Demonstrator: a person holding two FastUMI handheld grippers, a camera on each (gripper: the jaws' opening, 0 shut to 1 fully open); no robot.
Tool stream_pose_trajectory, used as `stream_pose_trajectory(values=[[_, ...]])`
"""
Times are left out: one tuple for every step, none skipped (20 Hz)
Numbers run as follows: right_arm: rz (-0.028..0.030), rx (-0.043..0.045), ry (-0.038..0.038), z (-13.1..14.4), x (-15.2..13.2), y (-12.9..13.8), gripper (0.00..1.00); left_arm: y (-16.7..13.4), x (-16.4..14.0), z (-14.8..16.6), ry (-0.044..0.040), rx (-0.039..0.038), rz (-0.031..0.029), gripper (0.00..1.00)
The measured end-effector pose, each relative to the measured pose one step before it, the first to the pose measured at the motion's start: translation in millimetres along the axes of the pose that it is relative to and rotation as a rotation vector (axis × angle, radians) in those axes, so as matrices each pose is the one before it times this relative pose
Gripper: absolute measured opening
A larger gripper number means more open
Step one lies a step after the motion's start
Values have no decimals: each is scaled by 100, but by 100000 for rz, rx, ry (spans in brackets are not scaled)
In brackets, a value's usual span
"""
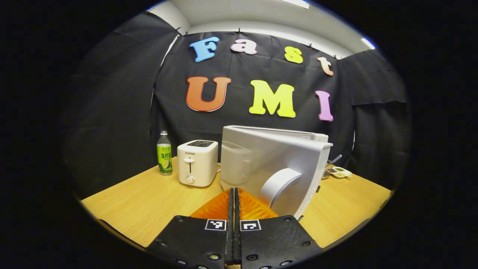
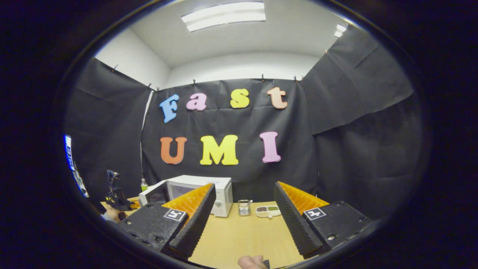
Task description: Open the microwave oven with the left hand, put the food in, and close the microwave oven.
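The microwave point(image 2: 194, 192) door point(image 1: 276, 168) stands ajar beside the closed, empty left gripper point(image 1: 234, 198); the food point(image 2: 268, 210), right of the microwave, waits before the spread right gripper point(image 2: 244, 213).

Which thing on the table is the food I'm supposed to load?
Find the white microwave on the wooden table. To its right stands a small glass jar, and just past that lies the food tray: flat, white, divided, with dark and green portions.

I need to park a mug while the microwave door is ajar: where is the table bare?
Bare wooden table lies in front of the white microwave and the white food plate, and left of the white toaster. The back edge is crowded: green bottle, toaster, microwave, metal rack.
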State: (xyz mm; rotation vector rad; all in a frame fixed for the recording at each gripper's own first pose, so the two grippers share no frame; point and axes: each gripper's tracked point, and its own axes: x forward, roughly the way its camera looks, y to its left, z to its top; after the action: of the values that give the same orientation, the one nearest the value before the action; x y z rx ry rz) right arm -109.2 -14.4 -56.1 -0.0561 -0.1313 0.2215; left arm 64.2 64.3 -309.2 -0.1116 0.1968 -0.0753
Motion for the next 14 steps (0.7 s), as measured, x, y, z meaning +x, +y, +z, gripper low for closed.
stream_pose_trajectory(values=[[259, -39, 254, -19, -107, -90, 99, -966, 461, 42, -607, 272, -1900, 0], [369, 27, 366, -212, -193, -10, 99, -694, 533, -134, 178, 39, -1602, 0], [686, 332, 273, -44, -58, -47, 99, -771, 588, -230, 371, -104, -1038, 0], [778, 369, 350, -175, -132, 24, 99, -635, 395, -306, 554, -159, -1156, 0], [-195, 34, -90, 39, -14, -139, 99, -693, 526, -323, 825, -471, -1305, 0], [-1577, -67, -520, 82, 203, -596, 99, -672, 577, -298, 913, -812, -1235, 0], [-2001, -64, -417, 105, 19, -732, 99, -592, 579, -125, 242, -341, -935, 0], [-2242, 258, -515, 67, 154, -581, 99, -682, 638, 51, -444, 248, -1018, 0], [-1654, 265, -617, 74, 99, -402, 99, -636, 726, -59, -691, -235, -1498, 0], [-399, 573, -333, 1, 151, -90, 99, -793, 676, -391, 226, -552, -1954, 0], [672, 885, 241, -126, 123, 106, 99, -641, 541, -467, 840, -59, -1764, 0], [1236, 1040, 617, -363, 105, 248, 99, -461, 727, -222, 764, 596, -882, 0], [1369, 707, 384, -230, 88, 250, 99, -506, 616, -114, 408, 256, -889, 0], [-5, 10, 136, -86, 340, -178, 99, -525, 809, -17, 160, 345, -963, 0]])
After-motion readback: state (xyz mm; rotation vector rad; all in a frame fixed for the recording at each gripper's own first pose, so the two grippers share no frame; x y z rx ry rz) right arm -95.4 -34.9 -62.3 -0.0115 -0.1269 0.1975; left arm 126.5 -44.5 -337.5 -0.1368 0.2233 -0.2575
